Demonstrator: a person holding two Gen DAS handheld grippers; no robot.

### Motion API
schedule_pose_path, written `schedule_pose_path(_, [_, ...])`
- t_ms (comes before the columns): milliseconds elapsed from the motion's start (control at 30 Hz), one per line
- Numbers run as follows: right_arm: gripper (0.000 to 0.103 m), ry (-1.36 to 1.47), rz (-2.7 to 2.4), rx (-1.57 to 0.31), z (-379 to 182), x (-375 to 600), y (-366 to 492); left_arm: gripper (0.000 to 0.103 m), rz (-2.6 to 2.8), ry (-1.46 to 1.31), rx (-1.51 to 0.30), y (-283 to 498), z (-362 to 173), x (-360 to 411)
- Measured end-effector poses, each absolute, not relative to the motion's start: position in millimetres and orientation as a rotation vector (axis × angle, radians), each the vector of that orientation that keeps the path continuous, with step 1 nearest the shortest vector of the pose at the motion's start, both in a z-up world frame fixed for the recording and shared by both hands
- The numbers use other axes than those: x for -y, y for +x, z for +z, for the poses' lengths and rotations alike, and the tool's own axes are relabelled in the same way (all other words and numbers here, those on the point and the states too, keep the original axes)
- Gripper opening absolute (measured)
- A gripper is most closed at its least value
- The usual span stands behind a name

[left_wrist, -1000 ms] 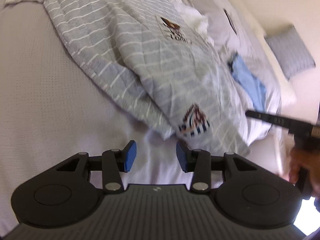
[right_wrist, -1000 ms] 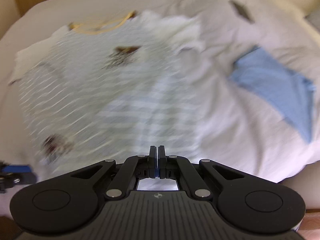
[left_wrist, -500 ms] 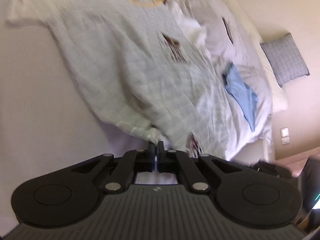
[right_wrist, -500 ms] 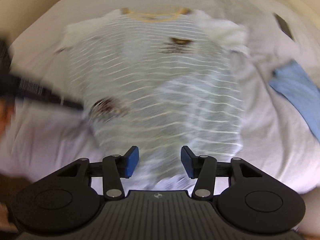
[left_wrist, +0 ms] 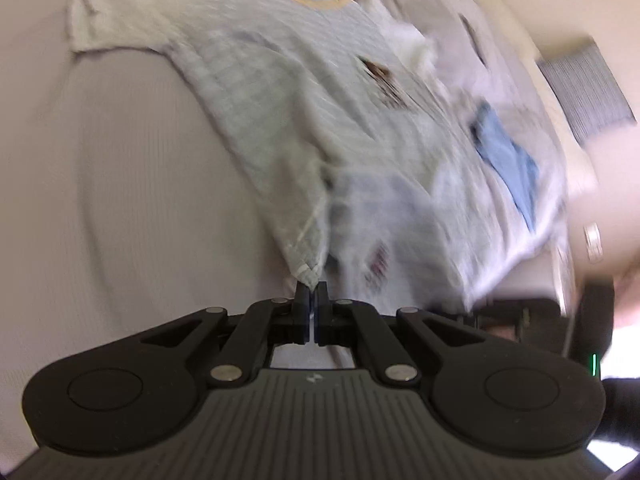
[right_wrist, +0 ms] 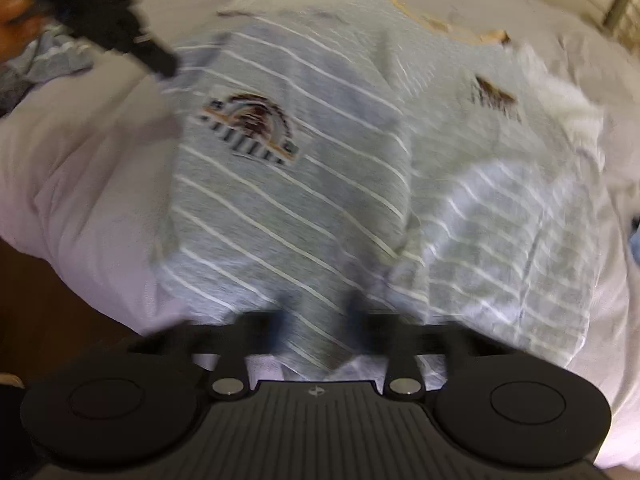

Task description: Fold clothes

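Shirt (right_wrist: 304, 184), grey striped, lies spread on the bed (left_wrist: 120, 184), no tidy fold visible yet. Left gripper (left_wrist: 311, 300) is clamped on a hem corner, lifting it. Right gripper (right_wrist: 316, 326) is blurred at the near hem, jaws apart but closing, fabric between. Folding has barely begun, by my judgement.
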State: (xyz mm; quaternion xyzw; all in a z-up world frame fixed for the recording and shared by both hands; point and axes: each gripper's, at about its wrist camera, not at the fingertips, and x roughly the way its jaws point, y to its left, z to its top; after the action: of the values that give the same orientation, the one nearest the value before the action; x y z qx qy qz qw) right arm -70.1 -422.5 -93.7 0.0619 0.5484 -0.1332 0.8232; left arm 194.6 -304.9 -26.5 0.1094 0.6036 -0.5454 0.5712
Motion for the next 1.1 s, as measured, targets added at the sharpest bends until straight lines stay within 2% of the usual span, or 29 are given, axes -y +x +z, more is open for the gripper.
schedule_pose_path(267, [0.001, 0.206, -0.411, -1.141, -53, 451, -100, 0.000, -1.200, 0.171, -1.420, 232, -2, 274])
schedule_pose_path(367, [0.015, 0.183, -0.307, -1.110, -53, 427, -91, 0.000, -1.200, 0.141, -1.406, 240, -4, 284])
schedule_pose_path(433, [0.039, 0.150, -0.232, -1.100, -60, 399, -77, 0.000, -1.217, 0.137, -1.415, 237, -7, 292])
schedule_pose_path(467, [0.046, 0.133, -0.194, -1.094, -64, 385, -71, 0.000, -1.228, 0.139, -1.419, 234, -8, 295])
schedule_pose_path(533, [0.072, 0.090, -0.127, -1.083, -72, 357, -57, 0.000, -1.255, 0.147, -1.425, 227, -9, 302])
schedule_pose_path(600, [0.074, 0.029, -0.082, -1.072, -82, 332, -43, 0.000, -1.275, 0.148, -1.431, 223, -9, 303])
schedule_pose_path(667, [0.072, -0.041, -0.053, -1.087, -95, 316, -31, 0.000, -1.282, 0.169, -1.437, 223, -9, 298])
schedule_pose_path(700, [0.064, -0.069, -0.047, -1.098, -102, 313, -26, 0.000, -1.280, 0.190, -1.442, 223, -8, 296])
schedule_pose_path(733, [0.047, -0.096, -0.041, -1.109, -108, 309, -21, 0.000, -1.278, 0.210, -1.447, 223, -7, 294])
schedule_pose_path(767, [0.036, -0.099, -0.039, -1.123, -113, 309, -17, 0.000, -1.271, 0.246, -1.454, 224, -4, 291])
schedule_pose_path(800, [0.009, -0.072, -0.043, -1.139, -114, 314, -15, 0.000, -1.256, 0.291, -1.464, 227, -1, 287])
schedule_pose_path(833, [0.002, -0.037, -0.042, -1.155, -112, 321, -15, 0.000, -1.246, 0.317, -1.467, 230, 3, 284])
schedule_pose_path(1000, [0.001, 0.156, 0.158, -1.199, -67, 345, -34, 0.001, -1.206, 0.304, -1.424, 252, 10, 268])
schedule_pose_path(1067, [0.001, 0.178, 0.133, -1.204, -59, 356, -41, 0.008, -1.170, 0.242, -1.419, 258, -2, 262])
schedule_pose_path(1100, [0.001, 0.203, 0.092, -1.207, -60, 365, -42, 0.021, -1.155, 0.220, -1.422, 259, -9, 260])
